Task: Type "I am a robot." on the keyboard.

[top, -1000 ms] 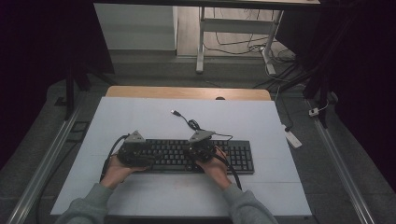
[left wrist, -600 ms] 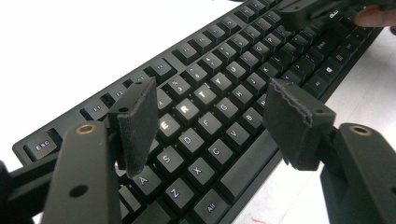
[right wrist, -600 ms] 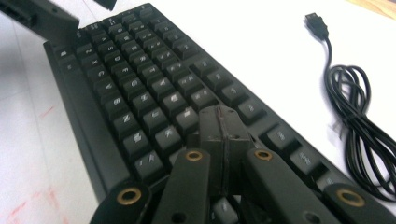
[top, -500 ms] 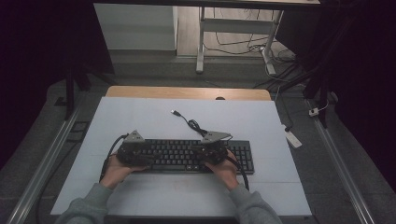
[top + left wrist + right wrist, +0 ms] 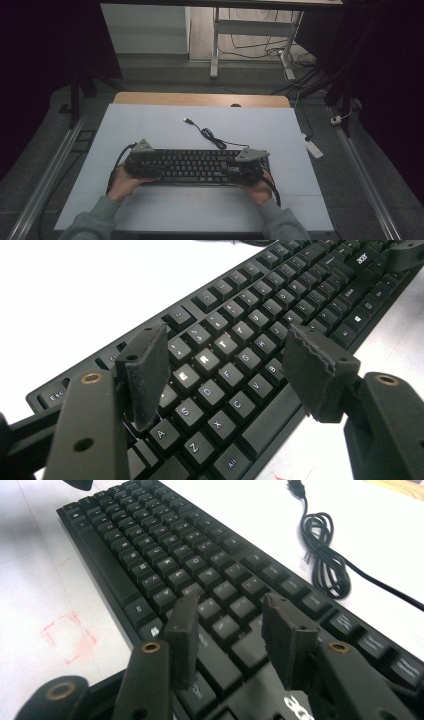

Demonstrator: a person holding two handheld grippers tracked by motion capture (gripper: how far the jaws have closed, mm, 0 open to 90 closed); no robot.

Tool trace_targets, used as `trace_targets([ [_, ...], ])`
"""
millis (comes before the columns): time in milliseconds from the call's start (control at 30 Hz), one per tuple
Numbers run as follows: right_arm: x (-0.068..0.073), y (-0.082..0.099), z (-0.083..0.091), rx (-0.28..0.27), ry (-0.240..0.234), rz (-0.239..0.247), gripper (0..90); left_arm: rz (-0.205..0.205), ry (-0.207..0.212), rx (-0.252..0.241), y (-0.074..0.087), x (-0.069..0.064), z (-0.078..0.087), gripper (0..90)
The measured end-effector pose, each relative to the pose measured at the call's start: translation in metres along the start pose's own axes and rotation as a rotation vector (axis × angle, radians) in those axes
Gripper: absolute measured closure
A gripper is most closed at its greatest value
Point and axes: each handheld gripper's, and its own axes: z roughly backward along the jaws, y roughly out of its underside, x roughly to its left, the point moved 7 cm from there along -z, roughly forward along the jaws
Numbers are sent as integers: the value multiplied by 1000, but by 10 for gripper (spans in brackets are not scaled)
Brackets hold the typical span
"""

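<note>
A black keyboard [image 5: 192,166] lies across the near half of the white table mat [image 5: 150,125]. Its black cable [image 5: 207,132] runs off the back in a small coil. My left gripper [image 5: 156,172] is at the keyboard's left end. Its jaws [image 5: 225,347] stand open just above the letter keys [image 5: 260,325], with nothing between the pads. My right gripper [image 5: 227,171] is at the right end. Its jaws [image 5: 230,610] have just been opening and stand apart above the keys [image 5: 165,545], gripping nothing. The coiled cable [image 5: 325,555] lies beyond them.
A faint red square [image 5: 192,197] is drawn on the mat in front of the keyboard. A wooden table edge [image 5: 200,99] shows past the mat's far side. A small white object [image 5: 313,148] lies off the table at the right.
My right hand and gripper have slid to the right along the keyboard toward its right end. The left hand and the keyboard have stayed put.
</note>
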Motion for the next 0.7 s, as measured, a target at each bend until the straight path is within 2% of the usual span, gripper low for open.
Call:
trace_targets([
  [167,-3,4,7,-10,8,-8,557,-1,-6,-2,0,0,0,351],
  [200,-4,5,9,-7,23,-7,555,-3,-7,-2,0,0,0,351],
  [700,-4,5,7,-8,12,-6,551,-5,-14,-25,-2,-1,1,368],
])
